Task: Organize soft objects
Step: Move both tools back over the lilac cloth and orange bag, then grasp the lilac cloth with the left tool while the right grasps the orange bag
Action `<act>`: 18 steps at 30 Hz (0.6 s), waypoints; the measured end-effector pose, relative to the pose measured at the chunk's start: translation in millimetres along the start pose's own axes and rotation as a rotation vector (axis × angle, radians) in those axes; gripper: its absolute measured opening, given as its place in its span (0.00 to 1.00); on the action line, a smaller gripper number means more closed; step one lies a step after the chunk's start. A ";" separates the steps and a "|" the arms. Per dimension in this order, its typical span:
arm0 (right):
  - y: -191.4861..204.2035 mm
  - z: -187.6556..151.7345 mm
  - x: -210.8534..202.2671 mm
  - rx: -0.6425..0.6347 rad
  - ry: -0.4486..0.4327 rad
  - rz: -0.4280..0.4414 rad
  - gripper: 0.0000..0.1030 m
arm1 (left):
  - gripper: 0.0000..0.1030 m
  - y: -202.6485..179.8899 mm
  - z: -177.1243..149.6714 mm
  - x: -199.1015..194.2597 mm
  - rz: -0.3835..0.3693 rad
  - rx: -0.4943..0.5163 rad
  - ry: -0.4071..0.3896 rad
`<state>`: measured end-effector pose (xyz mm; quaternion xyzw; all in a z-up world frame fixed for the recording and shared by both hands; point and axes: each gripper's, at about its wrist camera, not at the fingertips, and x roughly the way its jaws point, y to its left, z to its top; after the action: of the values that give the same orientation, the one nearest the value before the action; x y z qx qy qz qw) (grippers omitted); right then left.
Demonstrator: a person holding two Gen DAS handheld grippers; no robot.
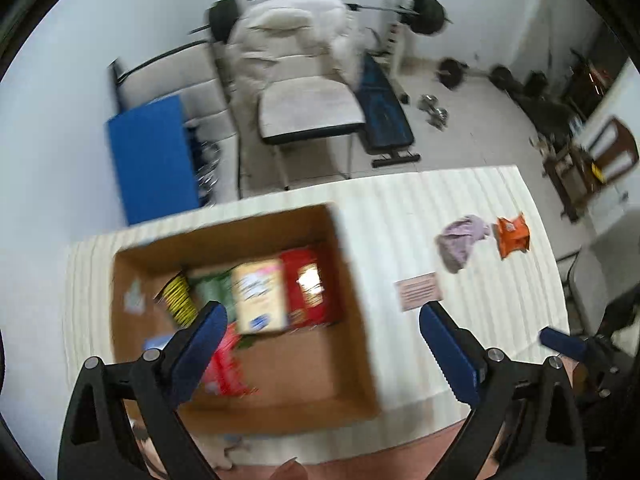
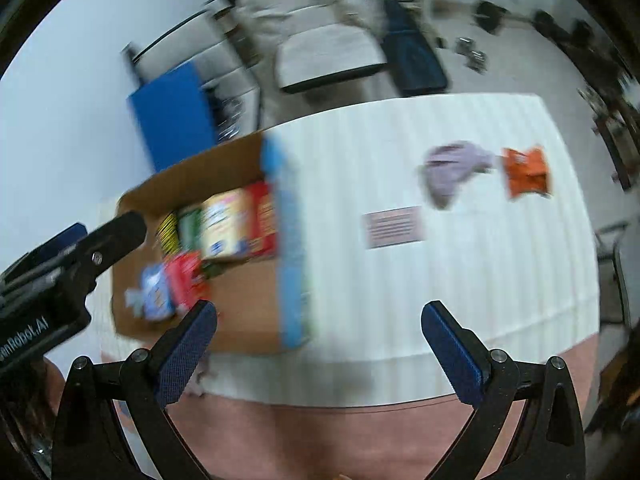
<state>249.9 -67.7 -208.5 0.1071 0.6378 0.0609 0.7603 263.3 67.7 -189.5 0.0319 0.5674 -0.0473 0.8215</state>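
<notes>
An open cardboard box [image 1: 344, 360] [image 2: 248, 320] sits on the left of a white ribbed table [image 1: 400, 220] [image 2: 380, 160]. It holds several snack packets, red [image 1: 306, 284], cream [image 1: 260, 296], green and yellow. A crumpled lilac cloth [image 1: 460, 240] [image 2: 452, 170] and an orange packet [image 1: 512, 234] [image 2: 526, 172] lie on the right of the table. My left gripper [image 1: 324, 328] is open and empty above the box's near right part. My right gripper [image 2: 320, 330] is open and empty above the table's near edge, right of the box.
A small pink striped card [image 1: 418, 290] [image 2: 394, 226] lies mid-table. Behind the table stand a padded chair [image 1: 304, 100], a blue panel [image 1: 152, 160], a weight bench [image 1: 384, 112] and dumbbells on the floor. The left gripper's body shows at the left of the right wrist view [image 2: 60, 264].
</notes>
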 end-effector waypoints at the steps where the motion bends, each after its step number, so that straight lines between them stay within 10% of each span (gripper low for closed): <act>1: -15.9 5.1 -0.8 0.024 -0.003 -0.005 1.00 | 0.96 -16.6 9.4 9.2 -0.001 0.028 0.013; 18: -259.6 134.2 82.5 0.191 0.121 -0.189 1.00 | 0.92 -203.7 98.0 187.1 -0.020 0.313 0.281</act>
<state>385.2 -312.0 -327.9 0.1144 0.6924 -0.0656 0.7093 397.0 -152.9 -329.5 0.1596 0.6623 -0.1379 0.7189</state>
